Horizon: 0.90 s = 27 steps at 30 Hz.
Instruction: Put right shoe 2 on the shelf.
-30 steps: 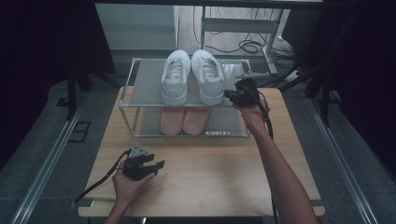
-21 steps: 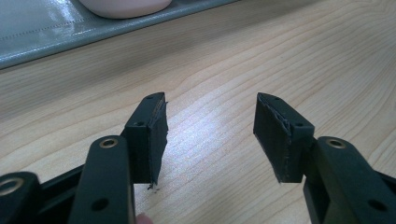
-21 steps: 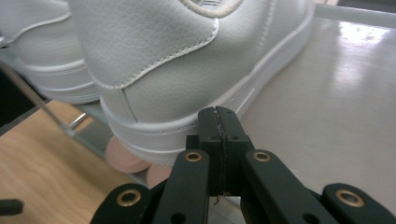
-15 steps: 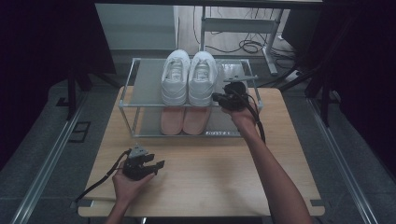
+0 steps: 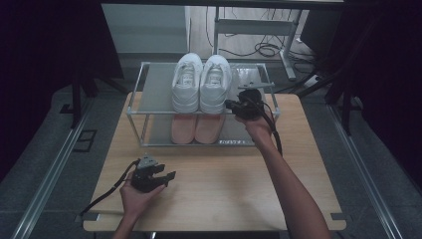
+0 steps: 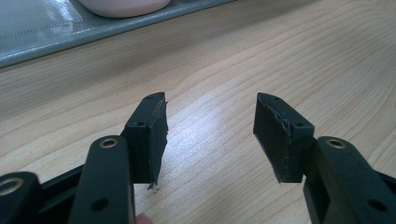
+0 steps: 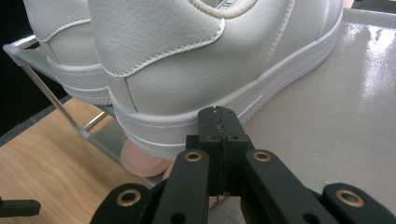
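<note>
A pair of white sneakers stands side by side on the top shelf of a metal shoe rack point(image 5: 154, 85). The right sneaker point(image 5: 215, 84) almost touches the left one point(image 5: 186, 87). My right gripper point(image 5: 231, 104) is shut with nothing between its jaws. Its tips point(image 7: 218, 115) rest against the sole at the right sneaker's point(image 7: 187, 56) heel. A pink pair point(image 5: 195, 128) sits on the lower shelf. My left gripper point(image 5: 168, 177) lies low over the wooden table point(image 5: 224, 194) at the front left. It is open point(image 6: 210, 122) and holds nothing.
The rack stands at the table's far edge, with bare grey shelf point(image 7: 327, 116) to the right of the sneakers. Cables point(image 5: 263, 49) and a metal frame stand on the floor behind. Rails point(image 5: 50, 169) run along both sides of the table.
My right gripper has moved left along the top shelf to the right white sneaker's heel, and that sneaker has shifted slightly towards its mate. The left gripper has stayed put.
</note>
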### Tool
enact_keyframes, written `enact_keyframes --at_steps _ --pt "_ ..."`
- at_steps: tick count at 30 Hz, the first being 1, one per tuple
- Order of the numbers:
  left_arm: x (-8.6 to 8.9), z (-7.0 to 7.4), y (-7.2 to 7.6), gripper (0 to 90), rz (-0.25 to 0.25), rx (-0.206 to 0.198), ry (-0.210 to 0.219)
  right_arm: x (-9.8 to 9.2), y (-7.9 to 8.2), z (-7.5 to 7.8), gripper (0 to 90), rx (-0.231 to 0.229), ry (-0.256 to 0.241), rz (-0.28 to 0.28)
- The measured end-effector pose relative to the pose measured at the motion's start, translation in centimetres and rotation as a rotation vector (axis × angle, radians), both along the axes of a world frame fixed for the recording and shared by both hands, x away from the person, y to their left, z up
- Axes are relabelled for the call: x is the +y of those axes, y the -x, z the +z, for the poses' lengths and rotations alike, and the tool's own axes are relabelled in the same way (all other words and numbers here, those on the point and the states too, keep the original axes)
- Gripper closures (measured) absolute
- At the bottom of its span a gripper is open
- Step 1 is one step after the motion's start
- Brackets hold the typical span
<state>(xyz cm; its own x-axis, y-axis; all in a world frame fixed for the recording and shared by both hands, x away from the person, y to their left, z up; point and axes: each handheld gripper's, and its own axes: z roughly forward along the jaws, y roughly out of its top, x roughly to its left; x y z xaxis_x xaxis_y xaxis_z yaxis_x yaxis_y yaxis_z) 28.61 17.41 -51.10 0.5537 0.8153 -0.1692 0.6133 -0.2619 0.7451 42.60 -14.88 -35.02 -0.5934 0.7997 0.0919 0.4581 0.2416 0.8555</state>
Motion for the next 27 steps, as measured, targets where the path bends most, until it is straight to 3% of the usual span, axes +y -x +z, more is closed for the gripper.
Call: enact_keyframes --at_steps 6,16,27 --pt "0.0 0.0 0.0 44.9 -0.001 0.000 0.000 -1.0 0.8 -0.1 89.4 -0.022 -0.014 -0.004" --pt "-0.1 -0.1 0.0 44.9 0.001 0.005 0.007 -4.3 3.9 -0.6 88.7 -0.065 -0.055 0.010" --pt "-0.1 -0.1 0.0 44.9 -0.002 0.008 0.006 -8.8 7.5 -3.3 87.6 -0.068 -0.096 0.019"
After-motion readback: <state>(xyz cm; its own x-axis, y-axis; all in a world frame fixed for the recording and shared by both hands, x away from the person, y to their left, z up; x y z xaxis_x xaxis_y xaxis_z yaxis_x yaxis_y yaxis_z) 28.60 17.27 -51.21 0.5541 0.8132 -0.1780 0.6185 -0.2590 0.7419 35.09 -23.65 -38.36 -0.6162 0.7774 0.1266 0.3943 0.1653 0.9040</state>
